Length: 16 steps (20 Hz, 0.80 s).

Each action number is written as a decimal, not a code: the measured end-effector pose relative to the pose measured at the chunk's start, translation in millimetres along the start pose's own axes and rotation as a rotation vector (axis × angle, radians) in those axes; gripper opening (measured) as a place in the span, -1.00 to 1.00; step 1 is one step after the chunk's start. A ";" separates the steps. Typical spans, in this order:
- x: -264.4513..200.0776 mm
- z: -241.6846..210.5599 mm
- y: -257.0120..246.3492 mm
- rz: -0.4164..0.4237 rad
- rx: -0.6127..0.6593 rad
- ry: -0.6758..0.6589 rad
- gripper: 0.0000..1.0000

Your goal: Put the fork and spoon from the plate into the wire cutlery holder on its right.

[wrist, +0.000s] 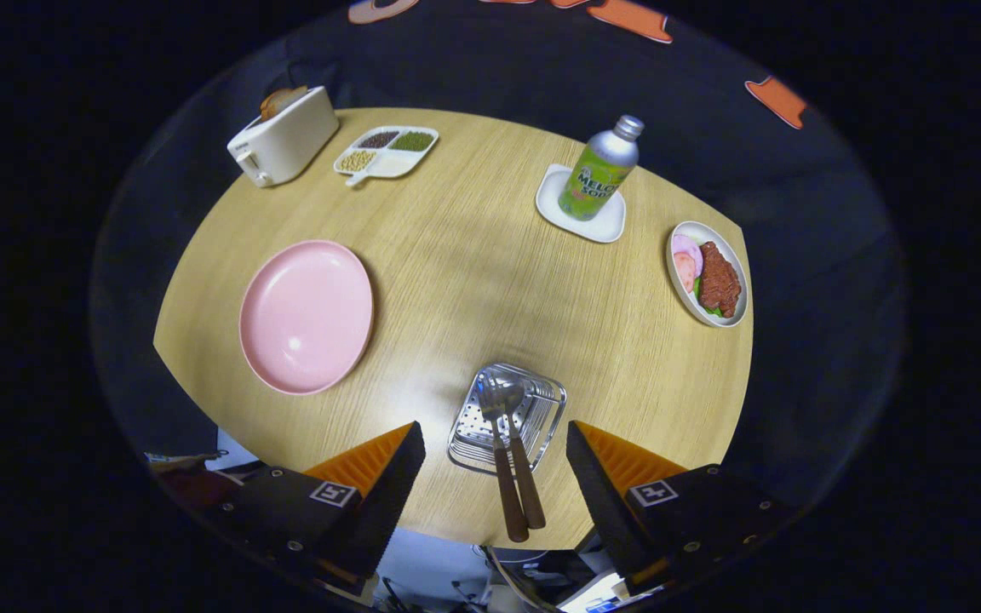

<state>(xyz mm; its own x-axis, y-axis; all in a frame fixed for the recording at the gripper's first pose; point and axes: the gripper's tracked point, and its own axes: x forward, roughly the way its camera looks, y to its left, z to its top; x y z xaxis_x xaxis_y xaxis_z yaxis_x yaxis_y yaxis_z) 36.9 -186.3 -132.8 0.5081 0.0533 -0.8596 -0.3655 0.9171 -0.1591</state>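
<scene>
Toast sits in a white toaster (284,136) far beyond the claw's left finger, on the wooden table (465,255), with a divided tray (387,151) of beans just to its right. Nearer, ahead of the left finger and off to its left, lies the pink plate (306,316), bare of cutlery. The claw (496,453) hangs above the table's near edge with its fingers spread wide, holding nothing. Between the fingers stands the wire cutlery holder (507,417), and the fork (497,451) and spoon (518,451) rest in it side by side, heads down in the basket, brown handles leaning back toward the claw. Well beyond the right finger a green soda bottle (603,169) stands upright on a small white dish (582,204). Farther right, near the table's edge, an oval plate (707,273) carries meat and sliced ham.
</scene>
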 end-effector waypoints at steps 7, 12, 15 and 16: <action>-91.7 68.8 20.2 -0.013 0.205 -0.389 1.00; -154.4 101.6 7.6 -0.132 0.277 -0.657 0.99; -186.7 108.7 5.4 -0.209 0.355 -0.782 0.99; -193.3 106.1 6.9 -0.217 0.375 -0.810 0.99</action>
<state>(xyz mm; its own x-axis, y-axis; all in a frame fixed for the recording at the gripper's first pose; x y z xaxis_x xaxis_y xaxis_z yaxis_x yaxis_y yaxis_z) 18.9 -148.4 83.8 0.9790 -0.0039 -0.2040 0.0066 0.9999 0.0124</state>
